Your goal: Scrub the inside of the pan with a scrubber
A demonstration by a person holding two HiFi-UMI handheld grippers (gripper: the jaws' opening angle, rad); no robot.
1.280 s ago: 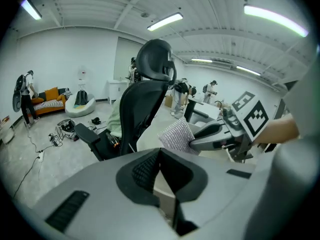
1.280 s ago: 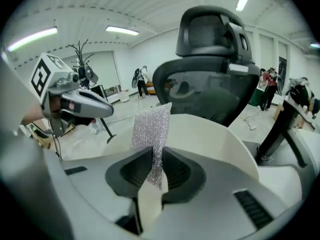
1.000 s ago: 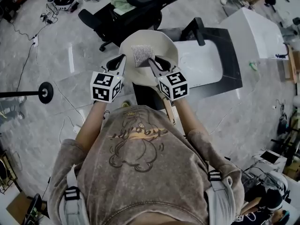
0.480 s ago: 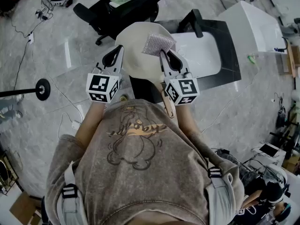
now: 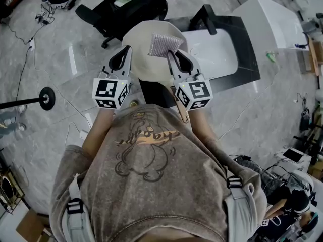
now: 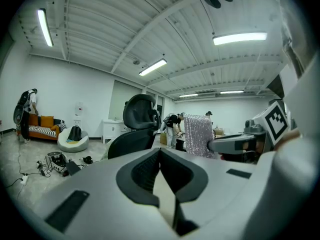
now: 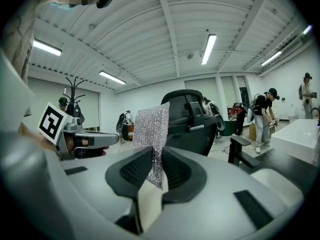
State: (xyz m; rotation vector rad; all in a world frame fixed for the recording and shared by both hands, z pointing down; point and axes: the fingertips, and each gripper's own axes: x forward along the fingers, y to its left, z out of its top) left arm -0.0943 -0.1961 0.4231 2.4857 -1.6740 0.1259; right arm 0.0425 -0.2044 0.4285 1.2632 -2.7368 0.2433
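Fingers of the left gripper are pressed together on nothing, while those of the right gripper are clamped on the lower edge of the scrubber. Both grippers point almost level, away from the person, and hover over the pan rather than reaching into it.

A dark surface with a white inset runs off to the right of the pan. The pan seems to sit on that surface's near left end. It is round and cream, open side up, and its tan handle sticks back toward the person, under the right gripper.

The left gripper hangs over the pan's left rim, probably placed to steady it, though its own view shows it touching nothing.

The scrubber, a small silvery mesh pad, stands upright from the right fingers above the pan's far right part. Gripped by one edge, most of the pad is free to rub. It looks clear of the pan's inside, so it must come down before any scrubbing.
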